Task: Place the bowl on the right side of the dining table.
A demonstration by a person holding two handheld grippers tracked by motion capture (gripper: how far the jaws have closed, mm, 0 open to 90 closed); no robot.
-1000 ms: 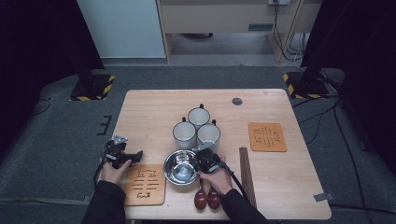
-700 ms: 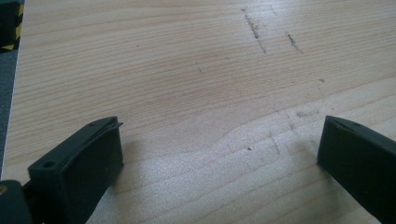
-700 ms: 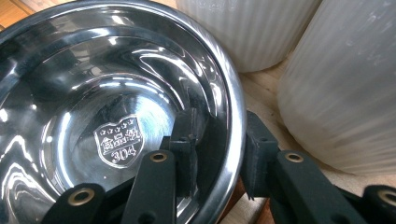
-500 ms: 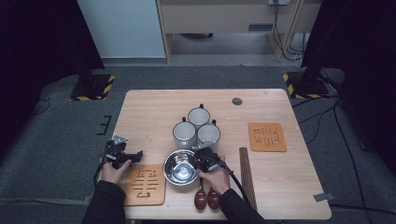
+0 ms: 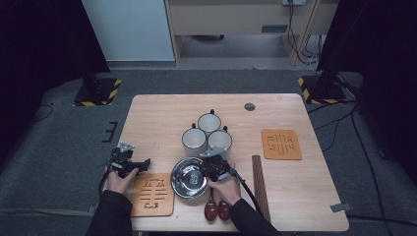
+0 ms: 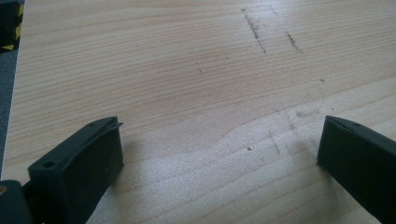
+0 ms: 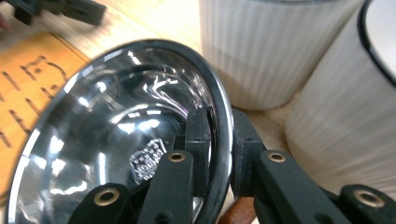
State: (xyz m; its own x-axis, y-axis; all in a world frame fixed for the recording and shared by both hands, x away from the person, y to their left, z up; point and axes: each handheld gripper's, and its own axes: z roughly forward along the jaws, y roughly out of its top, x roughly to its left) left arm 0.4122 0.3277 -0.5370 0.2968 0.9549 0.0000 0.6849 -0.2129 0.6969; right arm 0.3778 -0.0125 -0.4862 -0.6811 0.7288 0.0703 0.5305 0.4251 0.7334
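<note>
A shiny steel bowl (image 5: pixel 188 178) sits near the table's front edge, between a wooden coaster (image 5: pixel 152 194) and my right hand. My right gripper (image 5: pixel 210 167) is shut on the bowl's right rim. In the right gripper view the bowl (image 7: pixel 116 140) has one jaw inside it and the other outside, and the right gripper (image 7: pixel 222 140) has just been closing on that rim. My left gripper (image 5: pixel 141 164) rests at the table's left edge. In the left gripper view the left gripper (image 6: pixel 219 149) stands open over bare wood.
Three white mugs (image 5: pixel 209 123) (image 5: pixel 194 139) (image 5: pixel 220 141) stand just behind the bowl, close to my right gripper. Two dark wooden spoons (image 5: pixel 216 210) lie by my right wrist, a dark wooden strip (image 5: pixel 260 187) to its right. A second coaster (image 5: pixel 281 144) lies at right.
My right gripper has edged slightly left onto the bowl's rim. The left hand and the bowl have stayed put.
</note>
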